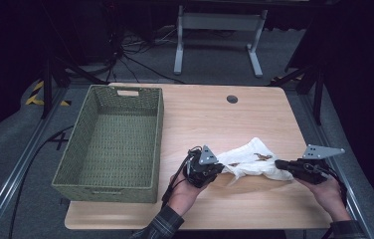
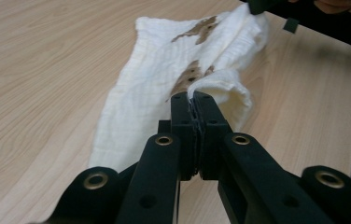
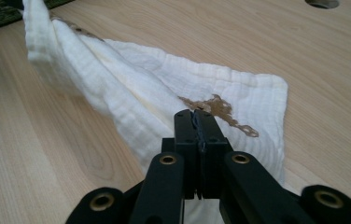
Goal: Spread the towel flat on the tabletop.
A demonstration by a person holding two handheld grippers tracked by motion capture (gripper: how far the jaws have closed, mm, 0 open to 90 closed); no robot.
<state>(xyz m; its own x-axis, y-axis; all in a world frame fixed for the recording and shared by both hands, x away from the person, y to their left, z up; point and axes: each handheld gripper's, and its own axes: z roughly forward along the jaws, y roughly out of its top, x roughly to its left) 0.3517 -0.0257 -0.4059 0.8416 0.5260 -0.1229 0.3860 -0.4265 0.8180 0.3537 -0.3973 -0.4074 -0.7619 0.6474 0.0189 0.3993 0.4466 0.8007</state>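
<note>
A white cloth (image 1: 252, 160) with brown stains lies on the wooden table (image 1: 210, 119), its near edge lifted between both grippers. My left gripper (image 1: 220, 169) is shut on the cloth's left corner; in the left gripper view the jaws pinch a fold of the cloth (image 2: 164, 93) at my left gripper (image 2: 193, 96). My right gripper (image 1: 278, 164) is shut on the right corner; in the right gripper view the cloth (image 3: 131, 88) stretches away from my right gripper (image 3: 195, 113) toward the other hand.
A green woven basket (image 1: 88, 137) stands on the table's left half, close to the left hand. A round cable hole (image 1: 232, 99) sits near the far edge. Cables and a table frame (image 1: 218, 30) lie on the floor beyond.
</note>
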